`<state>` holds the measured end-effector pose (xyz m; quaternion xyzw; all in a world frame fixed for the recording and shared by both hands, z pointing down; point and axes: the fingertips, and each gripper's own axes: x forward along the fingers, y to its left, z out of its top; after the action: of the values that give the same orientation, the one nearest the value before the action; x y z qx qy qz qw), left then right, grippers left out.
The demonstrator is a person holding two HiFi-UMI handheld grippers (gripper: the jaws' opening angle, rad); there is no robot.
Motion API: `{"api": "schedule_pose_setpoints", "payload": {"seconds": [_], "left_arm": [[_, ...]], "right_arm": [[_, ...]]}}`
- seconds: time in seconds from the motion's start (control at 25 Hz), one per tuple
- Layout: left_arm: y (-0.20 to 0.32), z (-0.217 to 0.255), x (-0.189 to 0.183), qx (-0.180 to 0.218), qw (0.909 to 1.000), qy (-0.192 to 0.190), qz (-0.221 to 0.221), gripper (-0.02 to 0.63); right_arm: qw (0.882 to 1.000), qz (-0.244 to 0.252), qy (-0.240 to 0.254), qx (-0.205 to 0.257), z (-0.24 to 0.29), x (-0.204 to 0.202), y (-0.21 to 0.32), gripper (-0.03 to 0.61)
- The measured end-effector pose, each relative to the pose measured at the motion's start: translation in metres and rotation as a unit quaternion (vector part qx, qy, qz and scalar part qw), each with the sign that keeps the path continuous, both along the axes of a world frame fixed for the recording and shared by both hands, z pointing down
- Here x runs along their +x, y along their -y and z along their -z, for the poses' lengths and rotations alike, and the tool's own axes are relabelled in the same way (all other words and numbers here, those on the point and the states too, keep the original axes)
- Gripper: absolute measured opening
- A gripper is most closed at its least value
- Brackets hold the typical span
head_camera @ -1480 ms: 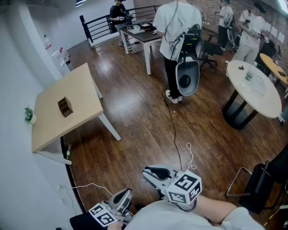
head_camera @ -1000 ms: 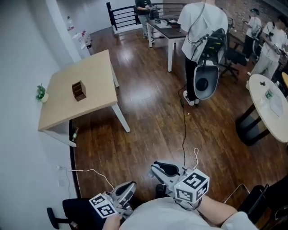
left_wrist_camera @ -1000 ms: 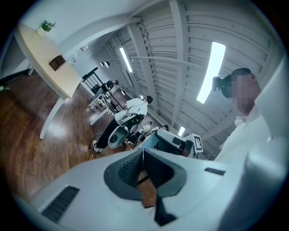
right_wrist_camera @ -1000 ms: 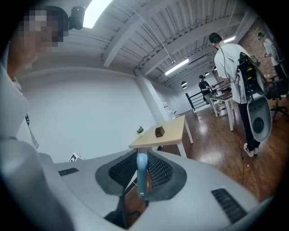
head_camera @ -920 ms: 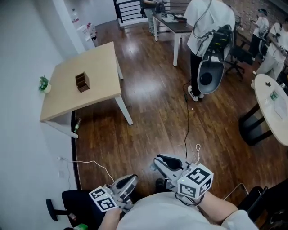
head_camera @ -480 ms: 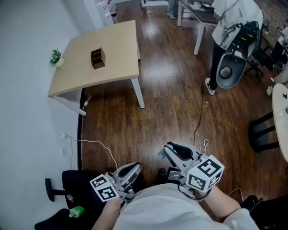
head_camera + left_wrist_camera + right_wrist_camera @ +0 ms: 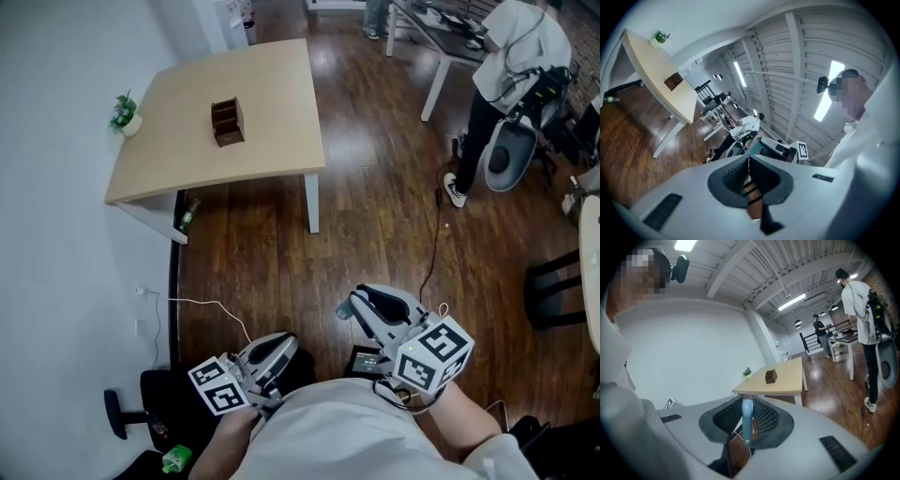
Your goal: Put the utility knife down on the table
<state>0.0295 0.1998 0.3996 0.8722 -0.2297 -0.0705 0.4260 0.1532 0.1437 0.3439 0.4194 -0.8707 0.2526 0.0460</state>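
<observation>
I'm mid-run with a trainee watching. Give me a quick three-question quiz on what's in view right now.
1. True or false: the light blue utility knife already lies on the wooden table.
2. What stands near the middle of the table? A) a brown compartment box B) a laptop C) a mug
3. Fill in: the knife is clamped in the ___ gripper.
Key: 1 false, it is held well short of the table. 2 A. 3 right gripper.

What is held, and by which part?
The right hand-held gripper pinches a blue utility knife by its flat sides; left hand-held gripper shut, empty.
</observation>
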Motion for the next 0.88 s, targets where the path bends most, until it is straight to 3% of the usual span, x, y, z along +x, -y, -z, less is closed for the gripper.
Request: {"api": "schedule_pose_setpoints", "payload": {"seconds": [0.52,0.88], "left_arm": [[0.095,0.002,-0.119,0.001,1.0000,-0.006,0.006,0.003],[0.151,-0.005,-0.170,-0.002,0.9969,0.005,0.078,0.003]], "right_arm": [[0.999,0.009,-0.031,0.014,0.001,-0.120,0.124,0.069],[0.997,0.062,-0.043,0.026,-0.012,-0.164,0.214,0.069]]}}
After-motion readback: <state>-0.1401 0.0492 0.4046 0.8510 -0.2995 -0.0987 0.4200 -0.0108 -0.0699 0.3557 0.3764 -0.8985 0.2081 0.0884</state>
